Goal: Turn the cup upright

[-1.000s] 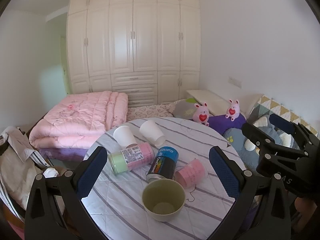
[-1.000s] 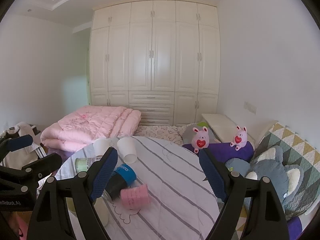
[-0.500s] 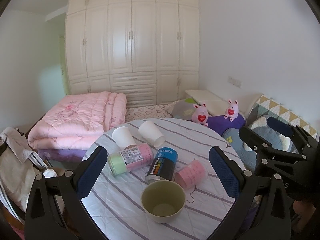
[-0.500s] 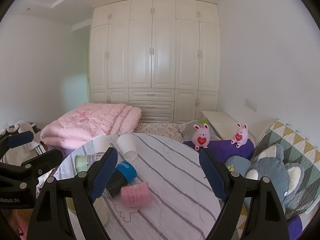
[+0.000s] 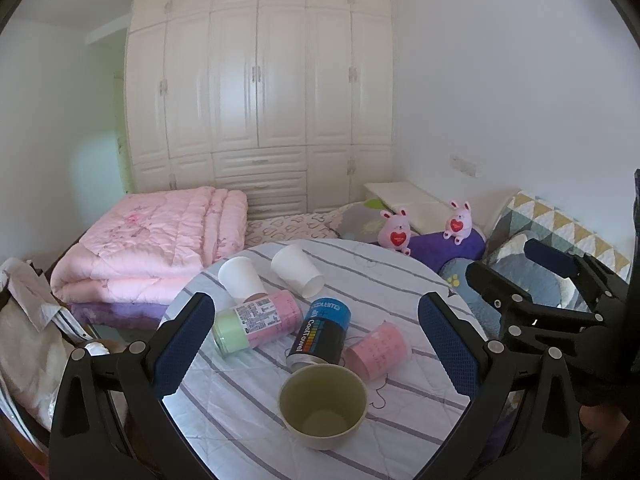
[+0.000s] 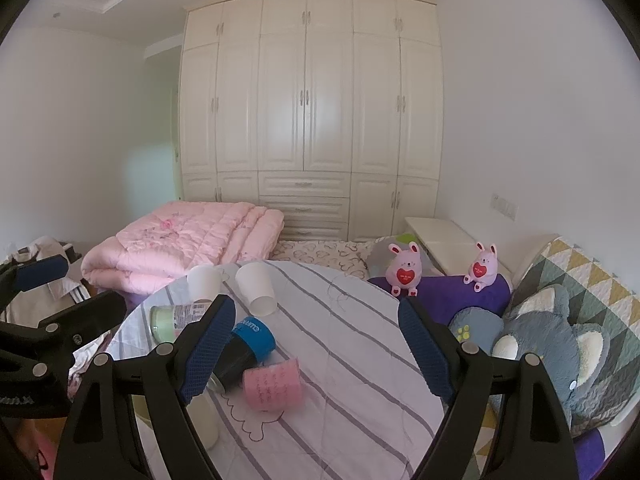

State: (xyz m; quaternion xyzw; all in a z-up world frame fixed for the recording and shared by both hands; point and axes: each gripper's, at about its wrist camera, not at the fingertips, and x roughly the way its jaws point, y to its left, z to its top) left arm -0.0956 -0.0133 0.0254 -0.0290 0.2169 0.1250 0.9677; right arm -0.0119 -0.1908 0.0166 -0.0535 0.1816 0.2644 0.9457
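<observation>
On a round table with a striped cloth several cups lie on their sides: a pink cup, a black-and-blue can-like cup, a pink-and-green one and a white paper cup. Another white cup stands upside down. A green cup stands upright, nearest. My left gripper is open above the near cups. My right gripper is open, right of the pink cup.
A folded pink quilt lies on the bed behind the table. Two pink plush rabbits and cushions sit to the right. White wardrobes fill the far wall. Clothes are heaped at the left.
Both grippers have drifted slightly; the views rose a little. Both stay open and nothing on the table moved.
</observation>
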